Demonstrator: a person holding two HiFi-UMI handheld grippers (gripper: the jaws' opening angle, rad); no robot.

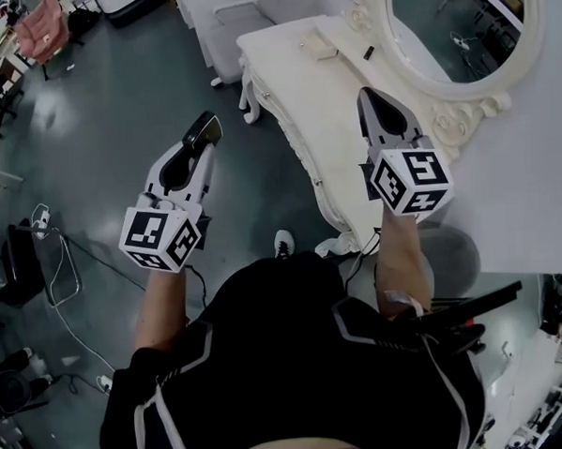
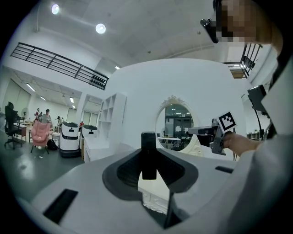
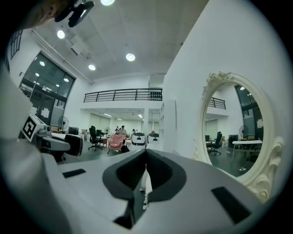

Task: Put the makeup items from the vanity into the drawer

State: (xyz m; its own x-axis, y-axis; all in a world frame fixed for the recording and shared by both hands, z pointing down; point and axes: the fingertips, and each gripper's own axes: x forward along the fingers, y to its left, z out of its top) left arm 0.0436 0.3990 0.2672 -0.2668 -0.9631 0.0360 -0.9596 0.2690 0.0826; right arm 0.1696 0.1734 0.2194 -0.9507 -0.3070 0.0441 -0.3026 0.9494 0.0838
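makeup: a small pale case (image 1: pixel 319 46) and a small dark piece (image 1: pixel 369 52) lie on the vanity (image 1: pixel 287 78) top by the mirror (image 1: pixel 458 22) | my right gripper (image 1: pixel 369 96) over vanity, jaws together, empty | my left gripper (image 1: pixel 205 129) over floor (image 1: pixel 116 115), jaws together, empty

The person is holding both bare forearms forward, the left forearm (image 1: pixel 161 305) reaching toward 12 o'clock and the right forearm (image 1: pixel 401 259) doing likewise. The white-and-grey two-jaw left gripper (image 1: pixel 202 134) (image 2: pixel 149 157) is pointing toward 1 o'clock, its jaws pinching a small black rectangular block (image 2: pixel 149 155) standing upright between them. The matching right gripper (image 1: pixel 376 106) (image 3: pixel 146 153) is aiming toward 11 o'clock, raised higher in the head view, its jaws pressing together with nothing between. Each one's black-and-white marker cube (image 1: pixel 161 236) is sitting at its rear, nearest the body.
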